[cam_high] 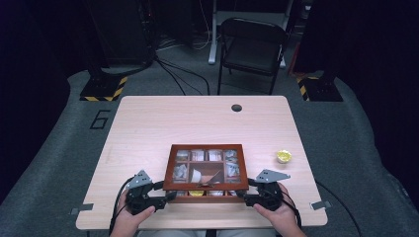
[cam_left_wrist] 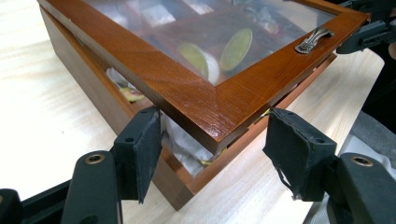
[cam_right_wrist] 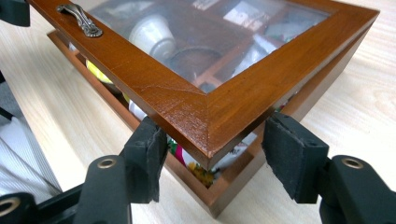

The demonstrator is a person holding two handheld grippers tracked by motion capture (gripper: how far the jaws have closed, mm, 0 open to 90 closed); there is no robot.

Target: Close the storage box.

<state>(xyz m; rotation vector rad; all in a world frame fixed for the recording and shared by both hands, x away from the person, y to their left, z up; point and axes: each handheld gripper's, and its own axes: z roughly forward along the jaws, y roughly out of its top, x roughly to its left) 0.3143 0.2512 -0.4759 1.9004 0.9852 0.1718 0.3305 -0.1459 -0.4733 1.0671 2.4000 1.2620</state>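
A brown wooden box [cam_high: 170, 170] with a glass-paned lid [cam_high: 206, 148] sits at the near middle of the table. The lid [cam_left_wrist: 187, 93] is lifted a little at its front, leaving a gap over the base [cam_left_wrist: 93, 100]. My left gripper [cam_high: 170, 195] [cam_left_wrist: 212, 142] is open, its jaws straddling the lid's near left corner. My right gripper [cam_high: 242, 195] [cam_right_wrist: 212, 149] is open too and straddles the near right corner of the lid [cam_right_wrist: 154, 88]. A metal handle [cam_left_wrist: 313, 39] [cam_right_wrist: 79, 18] sits on the lid's front rail. Packets and a white cup [cam_right_wrist: 149, 30] lie in the compartments.
A small yellow cup [cam_high: 283, 156] stands on the table [cam_high: 148, 128] to the right of the box. A cable hole [cam_high: 236, 107] is near the far edge. A folding chair [cam_high: 252, 47] stands beyond the table. The person's hands hold both grippers at the near edge.
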